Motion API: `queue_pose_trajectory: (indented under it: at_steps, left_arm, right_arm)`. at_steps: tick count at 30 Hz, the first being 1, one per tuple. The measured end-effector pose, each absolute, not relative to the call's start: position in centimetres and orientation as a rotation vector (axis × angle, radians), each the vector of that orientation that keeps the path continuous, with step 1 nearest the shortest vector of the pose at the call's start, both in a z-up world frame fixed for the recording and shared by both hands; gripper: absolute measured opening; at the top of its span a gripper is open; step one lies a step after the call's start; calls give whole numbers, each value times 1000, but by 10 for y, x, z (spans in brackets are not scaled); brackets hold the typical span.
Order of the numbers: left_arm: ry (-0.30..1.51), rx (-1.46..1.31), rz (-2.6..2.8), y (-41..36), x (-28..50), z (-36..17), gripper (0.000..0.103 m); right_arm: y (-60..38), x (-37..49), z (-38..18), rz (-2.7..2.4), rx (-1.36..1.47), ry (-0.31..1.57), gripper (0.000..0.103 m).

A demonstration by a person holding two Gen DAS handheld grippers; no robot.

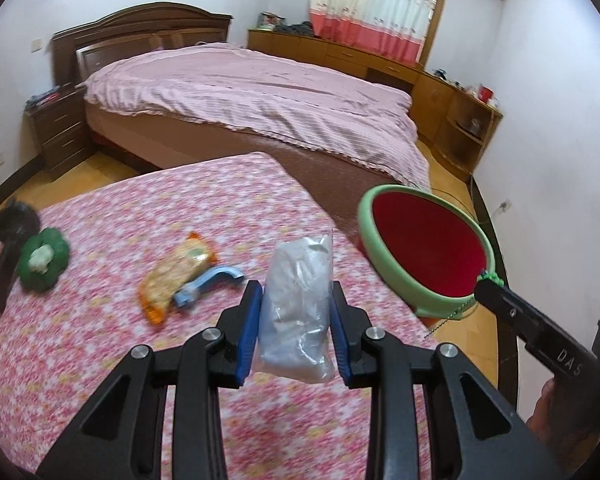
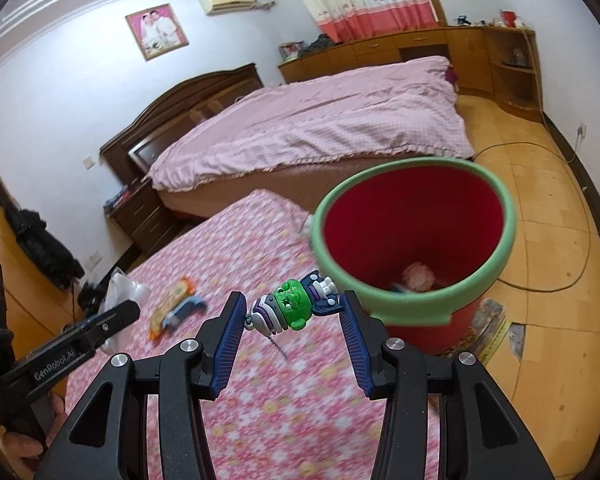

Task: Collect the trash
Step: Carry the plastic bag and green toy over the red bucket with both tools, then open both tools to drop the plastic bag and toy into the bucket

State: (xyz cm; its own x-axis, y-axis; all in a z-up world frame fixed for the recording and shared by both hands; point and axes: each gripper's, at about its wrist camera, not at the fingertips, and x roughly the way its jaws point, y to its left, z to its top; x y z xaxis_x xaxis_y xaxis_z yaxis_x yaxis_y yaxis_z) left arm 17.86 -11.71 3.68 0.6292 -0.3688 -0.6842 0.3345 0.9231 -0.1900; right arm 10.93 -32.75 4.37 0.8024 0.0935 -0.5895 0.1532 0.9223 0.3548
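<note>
My left gripper [image 1: 295, 286] is shut on a clear plastic bag [image 1: 296, 308] of white stuff, held above the table with the pink flowered cloth [image 1: 100, 360]. My right gripper [image 2: 294, 298] is shut on a small toy figure [image 2: 290, 308] with a green head, pinched end to end between the blue pads. A red bin with a green rim [image 2: 404, 304] stands on the floor just past the table's right edge, close in front of the right gripper. Some pinkish trash [image 2: 418, 276] lies at its bottom. In the left wrist view the bin's rim [image 1: 366, 220] is to the right of the bag.
An orange snack wrapper [image 1: 180, 276] and a blue plastic piece [image 1: 208, 284] lie on the cloth. A green flower-shaped object [image 1: 44, 260] and a dark stand [image 1: 14, 220] sit at the table's left. Behind are a pink bed [image 1: 260, 92], wooden cabinets [image 1: 440, 92] and a floor cable [image 2: 540, 284].
</note>
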Motion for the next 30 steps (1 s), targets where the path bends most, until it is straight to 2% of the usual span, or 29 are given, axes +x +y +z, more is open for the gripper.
queue_pose_trajectory:
  at_steps: [18, 30]
  left_arm:
    - [836, 50, -610, -247, 235, 15, 32]
    - [896, 75, -639, -286, 260, -21, 32]
  right_arm:
    - [-429, 146, 23, -161, 473, 648, 49]
    - [-457, 160, -5, -191, 502, 690, 49]
